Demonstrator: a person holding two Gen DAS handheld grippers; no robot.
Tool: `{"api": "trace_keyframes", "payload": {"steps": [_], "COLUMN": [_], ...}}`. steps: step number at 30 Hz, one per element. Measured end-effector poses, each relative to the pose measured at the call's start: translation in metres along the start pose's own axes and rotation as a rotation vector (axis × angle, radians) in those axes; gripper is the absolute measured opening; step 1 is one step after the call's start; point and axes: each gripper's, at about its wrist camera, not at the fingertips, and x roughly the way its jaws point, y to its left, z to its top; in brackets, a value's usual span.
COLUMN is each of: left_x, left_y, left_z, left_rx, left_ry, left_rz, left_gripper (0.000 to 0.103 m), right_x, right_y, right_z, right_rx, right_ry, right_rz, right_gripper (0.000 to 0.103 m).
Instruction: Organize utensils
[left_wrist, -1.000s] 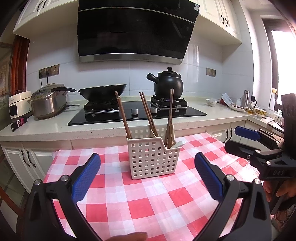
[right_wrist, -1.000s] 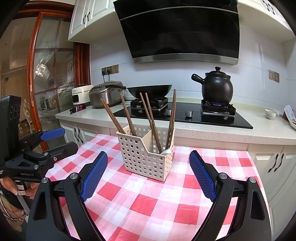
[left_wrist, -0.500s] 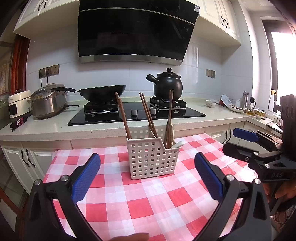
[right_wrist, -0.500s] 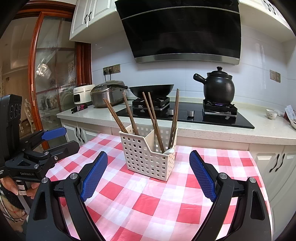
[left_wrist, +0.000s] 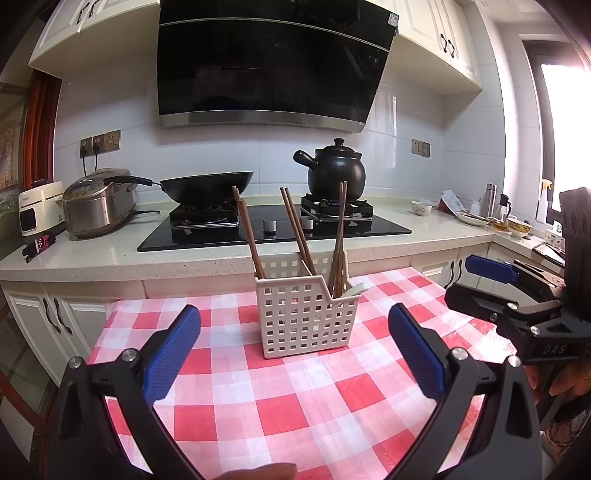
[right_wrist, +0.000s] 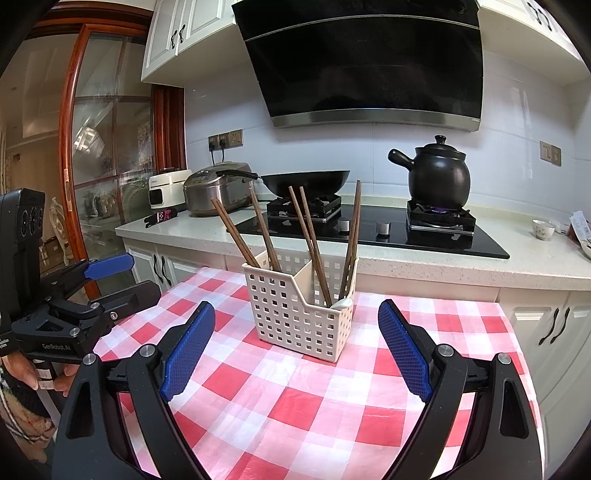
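- Checked red-and-white tablecloth (left_wrist: 295, 406) fills the near ground in both wrist views, bare apart from one thing; no loose utensil lies on it.
- Left claw (left_wrist: 293, 354) hangs low over the near cloth, its blue pads wide apart with nothing between them.
- Right claw (right_wrist: 295, 350) does the same on its side, pads spread wide and empty; in the left view it shows at 3 o'clock, side-on.
- White slotted basket (left_wrist: 306, 314) stands upright on the cloth at 12 o'clock of both claws, near but not touched.
- Wooden chopsticks (right_wrist: 310, 236) already stand in it, in leaning pairs split between its two compartments, and a white spoon (right_wrist: 341, 303) rests in the right-hand one with its end at the rim.
- Judged from this, the sorting looks finished or close to it; I see nothing left to pick up, though the basket's floor is hidden.
- Open room: clear cloth to both sides of the basket, at 9 and 3 o'clock, gives space to draw back.
- Edges: the cloth drops off at 8 o'clock in the left view and 4 o'clock in the right view.
- Behind the basket, at 12 o'clock, the stone counter (left_wrist: 207, 260) stands close, so little room lies beyond it.
- Farther back sit a wok (left_wrist: 207, 186), a black clay pot (right_wrist: 439, 173) over a lit burner, and a rice cooker (left_wrist: 98, 201) at 10 o'clock.
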Motion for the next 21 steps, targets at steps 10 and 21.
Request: {"api": "trace_keyframes", "payload": {"steps": [10, 21], "left_x": [-0.0032, -0.0036], "left_y": [0.0017, 0.0008], "left_z": [0.0000, 0.0006], "left_rx": [-0.009, -0.002], "left_ry": [-0.005, -0.006], "left_rz": [0.003, -0.001], "left_gripper": [0.098, 0.098], "right_x": [-0.0011, -0.0020], "right_y": [0.0021, 0.0031], "right_z": [0.0007, 0.0009], "right_rx": [-0.006, -0.006], "right_ry": [0.000, -0.002], "right_rz": [0.003, 0.003], "right_gripper": [0.084, 0.085]}}
